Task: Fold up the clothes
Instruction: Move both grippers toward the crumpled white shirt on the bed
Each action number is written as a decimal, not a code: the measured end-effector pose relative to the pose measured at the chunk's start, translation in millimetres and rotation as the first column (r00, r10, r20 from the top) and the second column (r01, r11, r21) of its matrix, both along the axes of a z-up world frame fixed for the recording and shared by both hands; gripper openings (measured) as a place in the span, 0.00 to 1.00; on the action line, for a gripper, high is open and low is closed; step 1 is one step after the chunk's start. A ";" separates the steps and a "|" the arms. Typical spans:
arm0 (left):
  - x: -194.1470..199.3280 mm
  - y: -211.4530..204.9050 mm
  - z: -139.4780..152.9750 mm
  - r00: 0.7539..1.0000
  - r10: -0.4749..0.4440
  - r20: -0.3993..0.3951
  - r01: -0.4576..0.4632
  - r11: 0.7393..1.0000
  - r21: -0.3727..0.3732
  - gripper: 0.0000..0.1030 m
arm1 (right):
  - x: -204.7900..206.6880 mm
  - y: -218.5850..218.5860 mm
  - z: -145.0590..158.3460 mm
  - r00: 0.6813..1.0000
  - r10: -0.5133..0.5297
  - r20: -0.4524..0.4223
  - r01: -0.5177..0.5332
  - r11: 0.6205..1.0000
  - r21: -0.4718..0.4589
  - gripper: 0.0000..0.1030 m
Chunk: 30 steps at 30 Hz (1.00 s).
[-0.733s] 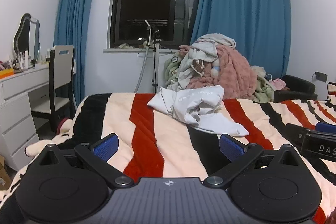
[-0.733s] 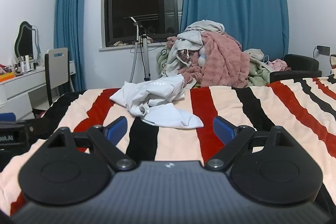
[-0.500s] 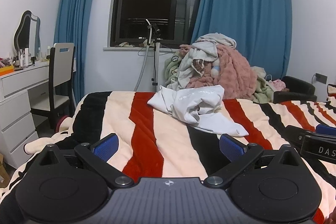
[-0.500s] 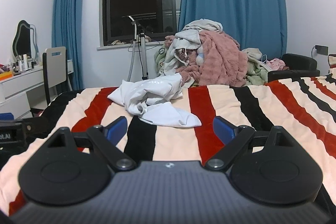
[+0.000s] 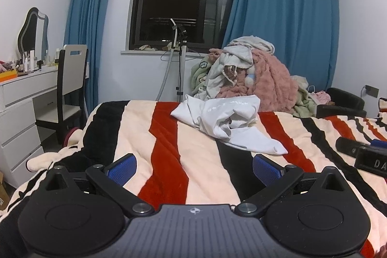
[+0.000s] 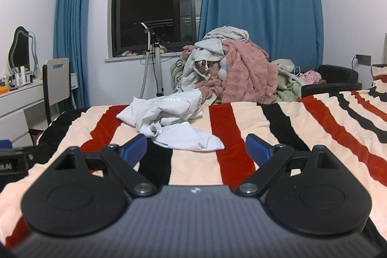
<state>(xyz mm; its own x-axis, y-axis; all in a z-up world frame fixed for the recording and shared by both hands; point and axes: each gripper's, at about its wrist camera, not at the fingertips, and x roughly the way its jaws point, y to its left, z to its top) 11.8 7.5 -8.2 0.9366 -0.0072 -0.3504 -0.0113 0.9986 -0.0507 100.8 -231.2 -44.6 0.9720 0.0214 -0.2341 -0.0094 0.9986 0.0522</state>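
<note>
- My left gripper (image 5: 194,167) hovers over the near edge of the striped red, black and cream blanket (image 5: 169,151), jaws wide, nothing between them
- My right gripper (image 6: 196,146) likewise gapes empty
- The crumpled white cotton garment (image 5: 225,122) lies by the blanket's far edge
- Beyond it, a heap of pink and green laundry (image 6: 241,74)

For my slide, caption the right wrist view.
Open right tongs face a crumpled white garment on the striped blanket.
</note>
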 end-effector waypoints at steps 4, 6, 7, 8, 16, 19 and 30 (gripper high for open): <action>2.0 -0.8 -3.0 1.000 0.006 -0.005 -0.006 1.000 0.004 1.00 | -1.6 -3.3 1.2 1.000 0.005 0.015 -0.006 1.000 0.023 0.87; 2.2 -1.5 -4.0 1.000 0.008 -0.005 -0.008 1.000 0.005 1.00 | -2.5 -4.6 2.8 1.000 0.006 0.030 -0.007 0.999 0.038 0.87; 1.6 -2.0 -4.0 1.000 0.008 -0.004 -0.008 1.000 0.005 1.00 | -2.4 -4.2 4.0 0.999 0.000 0.037 -0.001 0.999 0.037 0.87; 0.9 -2.5 -4.0 1.000 0.007 -0.002 -0.007 1.000 0.004 1.00 | -2.3 -3.8 5.2 0.999 -0.006 0.043 0.005 0.999 0.037 0.87; -0.4 -10.1 -11.0 1.000 0.011 -0.004 -0.011 0.999 0.038 1.00 | -6.2 -7.2 46.2 0.987 -0.073 0.140 0.069 0.997 0.034 0.87; 2.7 -11.3 -14.4 1.000 0.022 -0.014 -0.021 0.999 0.046 1.00 | 0.2 -12.8 69.6 0.982 -0.078 0.174 0.069 0.996 0.055 0.87; 39.1 -16.8 -34.4 0.990 -0.035 -0.137 0.036 0.999 0.001 1.00 | 45.3 -34.5 97.9 0.985 -0.022 0.170 0.015 0.999 0.044 0.87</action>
